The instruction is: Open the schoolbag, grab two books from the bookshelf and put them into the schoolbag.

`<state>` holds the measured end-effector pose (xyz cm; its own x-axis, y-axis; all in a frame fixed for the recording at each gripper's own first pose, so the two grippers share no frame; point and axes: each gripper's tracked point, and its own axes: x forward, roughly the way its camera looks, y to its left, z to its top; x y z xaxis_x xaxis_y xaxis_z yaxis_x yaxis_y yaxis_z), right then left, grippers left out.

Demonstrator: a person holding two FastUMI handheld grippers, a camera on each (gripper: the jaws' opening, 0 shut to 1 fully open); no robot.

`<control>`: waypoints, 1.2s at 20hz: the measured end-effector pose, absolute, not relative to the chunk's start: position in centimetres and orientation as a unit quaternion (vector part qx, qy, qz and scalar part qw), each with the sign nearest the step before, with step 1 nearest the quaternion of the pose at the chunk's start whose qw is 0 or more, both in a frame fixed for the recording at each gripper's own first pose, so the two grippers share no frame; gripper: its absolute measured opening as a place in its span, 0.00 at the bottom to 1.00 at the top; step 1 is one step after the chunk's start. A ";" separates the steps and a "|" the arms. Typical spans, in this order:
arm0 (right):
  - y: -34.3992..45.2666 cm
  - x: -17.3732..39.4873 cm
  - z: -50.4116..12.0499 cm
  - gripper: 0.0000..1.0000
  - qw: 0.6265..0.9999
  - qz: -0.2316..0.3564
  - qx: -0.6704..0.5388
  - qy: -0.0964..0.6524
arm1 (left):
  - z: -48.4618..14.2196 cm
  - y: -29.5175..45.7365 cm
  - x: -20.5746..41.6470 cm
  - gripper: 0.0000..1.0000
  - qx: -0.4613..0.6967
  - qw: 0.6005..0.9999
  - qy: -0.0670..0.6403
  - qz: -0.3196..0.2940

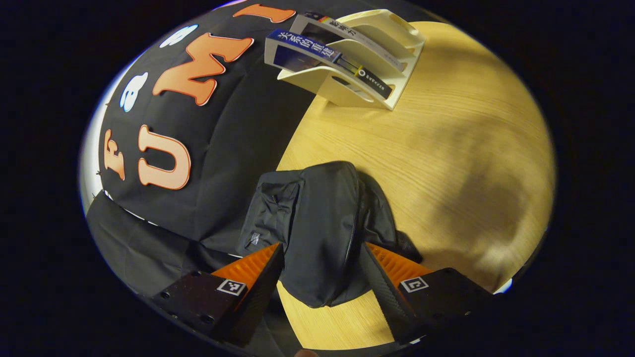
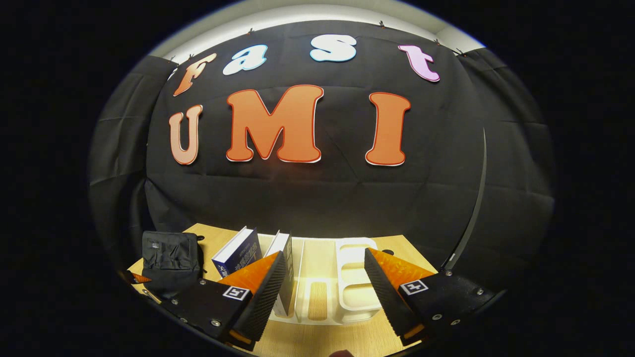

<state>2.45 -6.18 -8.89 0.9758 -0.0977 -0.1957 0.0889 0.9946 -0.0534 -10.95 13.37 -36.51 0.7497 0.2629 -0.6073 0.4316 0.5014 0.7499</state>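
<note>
On the left of the table (image 2: pixel 317 342), near the booth's black cloth wall, the schoolbag (image 2: pixel 171 260) sits where the left hand-held gripper (image 1: pixel 322 258) can get at it. In the left gripper view that hand-held gripper is spread wide with its 2 fingers either side of the black bag's top. The cloth bulges between them, but I cannot tell whether either pad touches it. The zipper (image 1: pixel 353 233) runs down the bag between the fingers, and the bag looks closed, so I judge the opening step is in hand and this straddle is lining up for the zip.

Further right stands the white bookshelf (image 2: pixel 354 292), its slots facing the right hand-held gripper (image 2: pixel 325 277) so the books can be drawn straight out. 2 books lean in its left slots: a dark blue book (image 2: pixel 238 255) at the far left and another book (image 2: pixel 284 277) just beside it.

The right hand-held gripper hangs in front of the shelf, fingers wide apart and holding nothing. Its left finger overlaps the second book in view. It seems parked there, ready for a book once the bag is open.
</note>
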 end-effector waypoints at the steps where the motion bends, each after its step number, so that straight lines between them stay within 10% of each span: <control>1: -6.2 2.4 -8.9 0.94 0.994 -0.046 -0.022 0.100 | -36.4 14.1 -10.7 0.97 0.501 0.790 0.351 -0.040; 16: -5.1 2.2 -9.0 0.94 0.993 -0.035 -0.033 0.108 | -36.5 16.1 -3.9 0.94 0.509 0.788 0.347 -0.016; 21: -5.3 2.1 -9.3 0.94 0.993 -0.024 -0.033 0.113 | -32.8 15.4 -3.2 0.16 0.484 0.800 0.353 -0.039; 24: -5.2 2.2 -9.1 0.94 0.993 -0.011 -0.026 0.117 | -31.1 15.5 -3.2 0.07 0.455 0.802 0.383 -0.060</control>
